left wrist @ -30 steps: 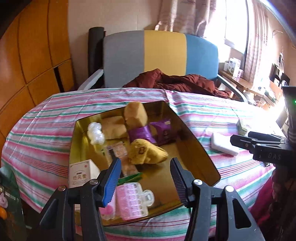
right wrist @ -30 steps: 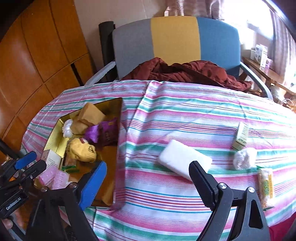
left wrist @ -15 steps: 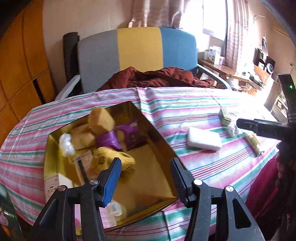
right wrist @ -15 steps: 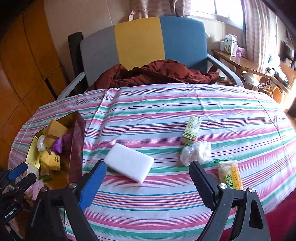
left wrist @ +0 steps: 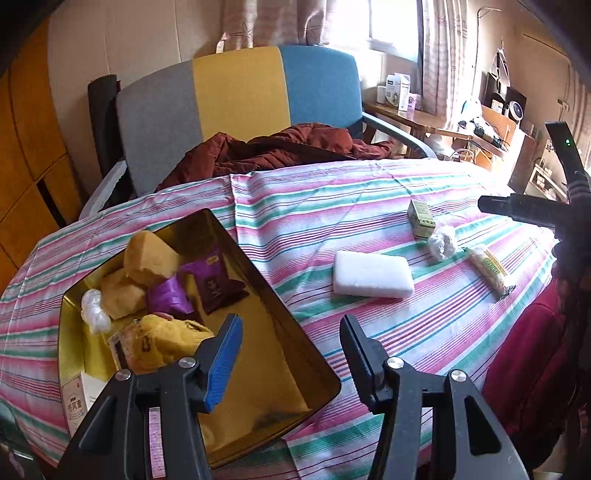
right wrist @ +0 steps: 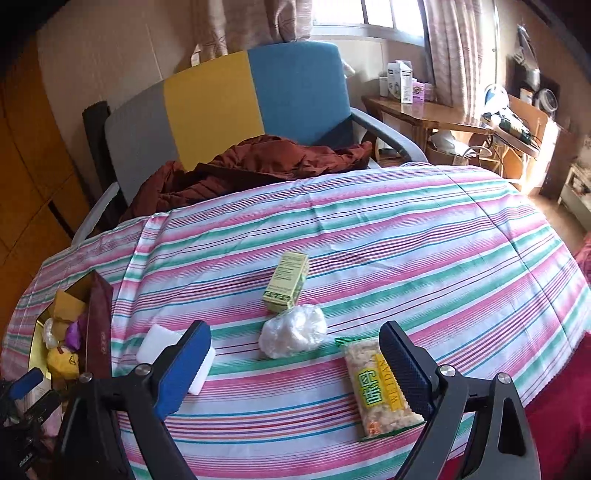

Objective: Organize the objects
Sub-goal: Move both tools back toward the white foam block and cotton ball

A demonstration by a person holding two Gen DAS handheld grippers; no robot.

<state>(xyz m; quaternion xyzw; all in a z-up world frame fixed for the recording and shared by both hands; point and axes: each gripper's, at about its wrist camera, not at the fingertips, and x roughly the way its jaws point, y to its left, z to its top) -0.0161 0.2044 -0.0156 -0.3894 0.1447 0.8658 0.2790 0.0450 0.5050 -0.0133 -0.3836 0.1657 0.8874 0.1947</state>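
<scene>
While sunlight came through the curtained window, a striped tablecloth covered the table, with a grey, yellow and blue chair behind it holding a crumpled maroon garment. Near the cloth's left edge sat a gold tin full of packets. A white block, green box, plastic-wrapped lump and snack bar lay loose. The left gripper and right gripper both hung spread apart, holding nothing.

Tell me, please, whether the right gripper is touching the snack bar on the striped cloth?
Cannot tell. In the right wrist view the right gripper is open, its fingertip overlapping the snack bar's edge without showing contact.
</scene>
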